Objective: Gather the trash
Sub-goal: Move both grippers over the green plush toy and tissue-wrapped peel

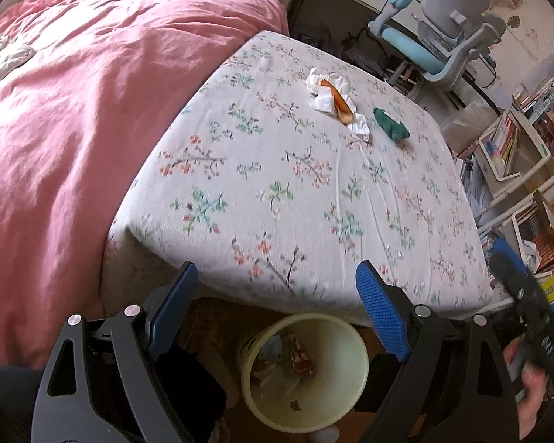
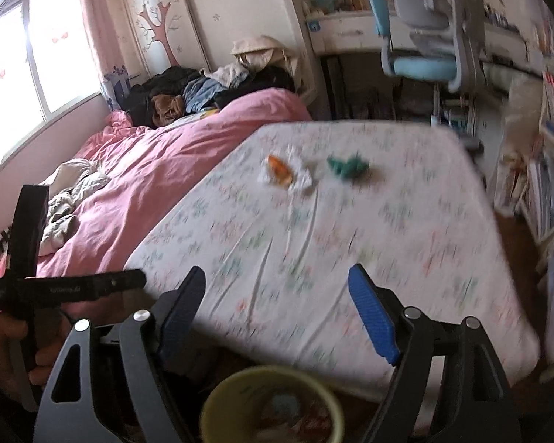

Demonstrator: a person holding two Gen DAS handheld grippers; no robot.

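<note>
- Left wrist view shows the remaining trash on the bed [image 1: 314, 199]: a crumpled white tissue [image 1: 327, 98] with an orange peel [image 1: 341, 103] lying on it, and just beside them a dark green wad [image 1: 391, 129], all toward the far edge of the flowered sheet, well apart from the near edge.
- The bin [image 1: 306, 373] stands on the floor below the near edge and already holds some scraps.
- The left gripper [image 1: 277, 297] hangs spread wide with nothing between its pads, over the bin and the near edge; the right gripper [image 2: 277, 299] is also spread and empty.
- Risk: the peel only rests loose on the tissue, so pinching the paper alone would likely tip the peel back onto the sheet.
- Risk: the sheet is soft and wrinkled; pads pushed down too hard could catch the fabric together with the trash and drag it.
- Risk: the green wad is small and light, so a shallow pinch could let it fall short of the bin during the carry across the bed.
- Risk: the right wrist view is blurred, so the aim from that side is hard to judge.
</note>
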